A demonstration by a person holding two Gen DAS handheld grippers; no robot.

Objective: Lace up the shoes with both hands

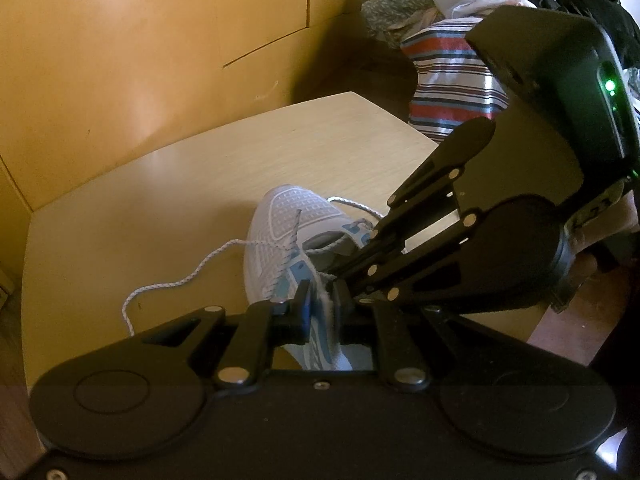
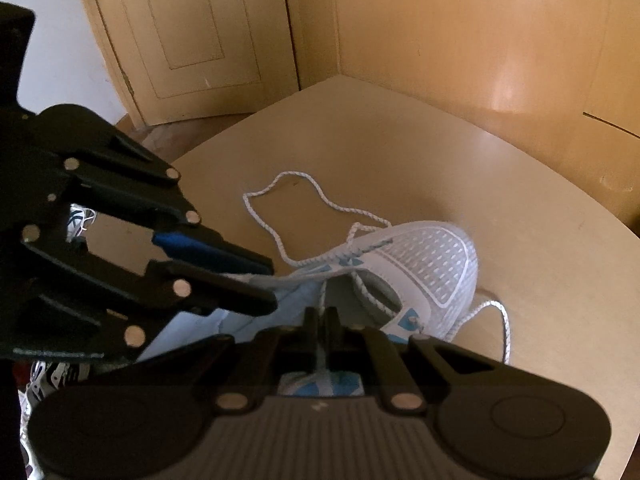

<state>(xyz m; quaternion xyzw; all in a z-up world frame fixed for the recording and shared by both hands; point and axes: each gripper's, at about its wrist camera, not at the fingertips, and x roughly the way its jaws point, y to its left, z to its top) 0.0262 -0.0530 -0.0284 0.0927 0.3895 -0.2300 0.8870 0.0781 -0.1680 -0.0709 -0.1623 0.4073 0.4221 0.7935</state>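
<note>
A white mesh sneaker (image 1: 288, 216) with light blue trim lies on a pale wooden table (image 1: 120, 220), toe pointing away. Its white, blue-flecked lace (image 1: 168, 284) trails loose over the table to the left. My left gripper (image 1: 322, 304) is shut on the shoe's upper edge beside the eyelets. My right gripper (image 1: 338, 276) reaches in from the right, over the tongue. In the right wrist view the right gripper (image 2: 321, 320) is shut on a lace strand (image 2: 323, 292) running up from the sneaker (image 2: 432, 264). The left gripper (image 2: 274, 284) pinches pale fabric beside it.
Yellow cabinet panels (image 1: 160, 60) stand close behind the table, and a panelled door (image 2: 192, 40) is at the back left. A striped cloth and piled clothes (image 1: 448, 80) lie to the right. More shoes (image 2: 80, 220) sit on the floor below the left gripper.
</note>
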